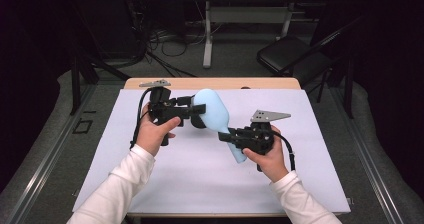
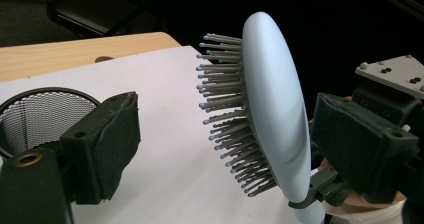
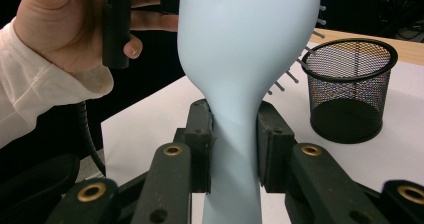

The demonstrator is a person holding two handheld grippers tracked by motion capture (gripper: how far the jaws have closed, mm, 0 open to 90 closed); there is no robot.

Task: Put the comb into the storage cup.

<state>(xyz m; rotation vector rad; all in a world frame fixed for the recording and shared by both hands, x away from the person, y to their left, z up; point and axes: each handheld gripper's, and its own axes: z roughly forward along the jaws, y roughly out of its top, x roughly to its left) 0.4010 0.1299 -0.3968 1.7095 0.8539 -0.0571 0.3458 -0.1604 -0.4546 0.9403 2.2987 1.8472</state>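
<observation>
Right gripper (image 3: pixel 234 149) pinches the handle of the pale blue hairbrush (image 1: pixel 216 115), holding it tilted above the white mat (image 1: pixel 300 174). Left gripper (image 1: pixel 192 109) stands spread around the brush head, pads apart from it. A handover seems under way; next the left jaws would need to close on the head, perhaps toward the mesh cup (image 3: pixel 350 89).

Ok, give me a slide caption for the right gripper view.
Right tongs clamp the pale blue hairbrush by its handle, black mesh cup behind.
</observation>
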